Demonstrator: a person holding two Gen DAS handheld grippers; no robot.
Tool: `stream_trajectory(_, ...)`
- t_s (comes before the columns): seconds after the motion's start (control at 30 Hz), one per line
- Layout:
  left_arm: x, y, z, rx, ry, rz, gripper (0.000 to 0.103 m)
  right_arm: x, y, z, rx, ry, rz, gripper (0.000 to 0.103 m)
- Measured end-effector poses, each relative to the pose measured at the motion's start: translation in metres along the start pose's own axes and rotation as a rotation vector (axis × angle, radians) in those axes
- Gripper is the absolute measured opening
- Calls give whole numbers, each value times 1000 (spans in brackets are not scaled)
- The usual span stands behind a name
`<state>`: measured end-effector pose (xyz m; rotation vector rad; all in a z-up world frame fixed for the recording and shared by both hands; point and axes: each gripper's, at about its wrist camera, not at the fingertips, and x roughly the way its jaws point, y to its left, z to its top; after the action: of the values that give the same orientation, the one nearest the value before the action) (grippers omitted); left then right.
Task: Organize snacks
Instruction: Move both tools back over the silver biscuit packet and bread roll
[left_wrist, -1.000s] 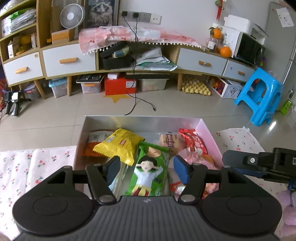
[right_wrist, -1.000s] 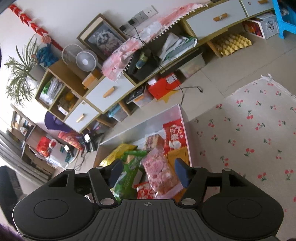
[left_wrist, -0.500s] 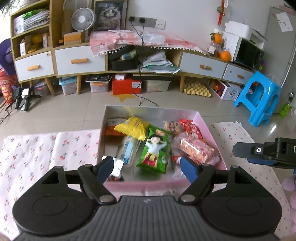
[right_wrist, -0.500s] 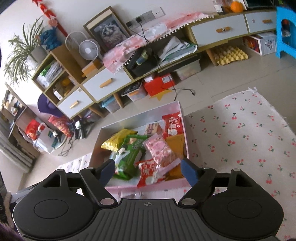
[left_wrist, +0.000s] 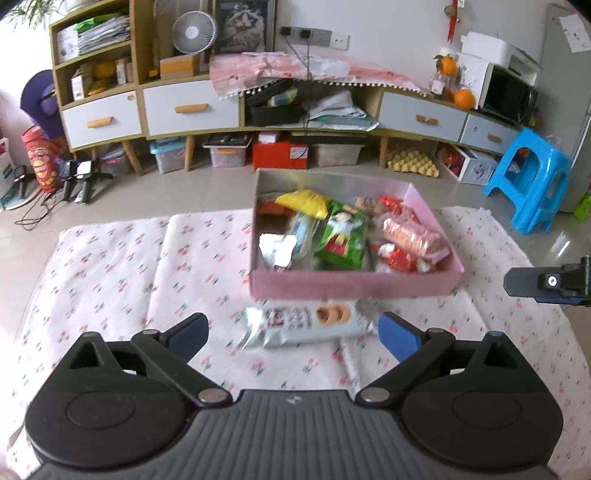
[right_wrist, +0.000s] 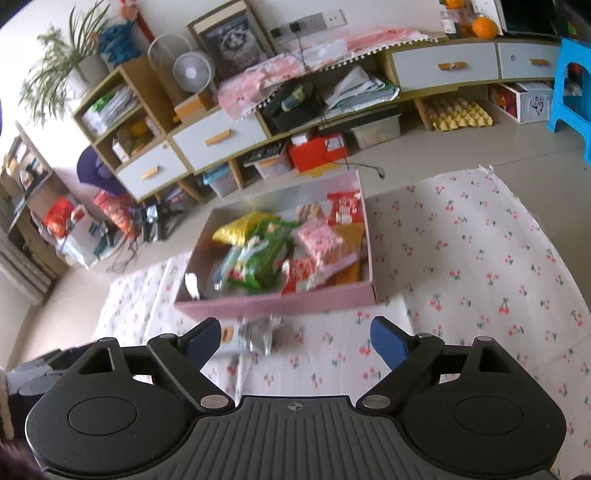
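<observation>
A pink box (left_wrist: 354, 286) (right_wrist: 280, 304) on the cherry-print cloth holds several snack packs: a yellow bag (left_wrist: 304, 201), a green pack (left_wrist: 343, 238), a pink wafer pack (left_wrist: 412, 234). A light-blue cookie packet (left_wrist: 310, 326) (right_wrist: 255, 336) lies on the cloth just in front of the box. My left gripper (left_wrist: 291, 336) hovers over this packet, its jaws opening wide with nothing pressed between the pads. My right gripper (right_wrist: 295, 341) is near the box's front wall, its jaws also opening and empty; one of its fingers (left_wrist: 532, 282) shows at the right edge of the left wrist view.
The cherry-print cloth (left_wrist: 110, 266) covers the surface around the box. Beyond it is tiled floor, a long low cabinet (left_wrist: 184, 107) with drawers, storage bins underneath, a blue stool (left_wrist: 532, 184) at right and a tripod with cables at left.
Both grippers pulled back from over the box and opened wider. The whole box and the cookie packet in front of it have come into view.
</observation>
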<state>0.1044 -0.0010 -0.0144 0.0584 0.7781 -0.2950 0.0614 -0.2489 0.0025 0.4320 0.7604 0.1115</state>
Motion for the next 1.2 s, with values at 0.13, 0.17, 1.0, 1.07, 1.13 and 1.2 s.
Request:
stream_trajectory(0.13,-7,10,-18,-45,19,-2,100,-4,10,-19,-43,43,-21,90)
stream_trajectory(0.17,-7,12,-22,-54,26,-1,100,-5,11,-23,-51,51,-21,90)
stream_trajectory(1.0,-8,36,-79,110,84,49,102,5,51,-150,-674,296,117,91)
stream_trajectory(1.07,-6,34,-80,121,88,49,102,9,55,-154,-710,297,101,91)
stream_trajectory(1.13,-3,32,-82,136,90,49,102,16,57,-156,-737,299,69,91)
stream_trajectory(1.2,-2,29,-83,153,91,51,102,24,57,-156,-750,295,32,91)
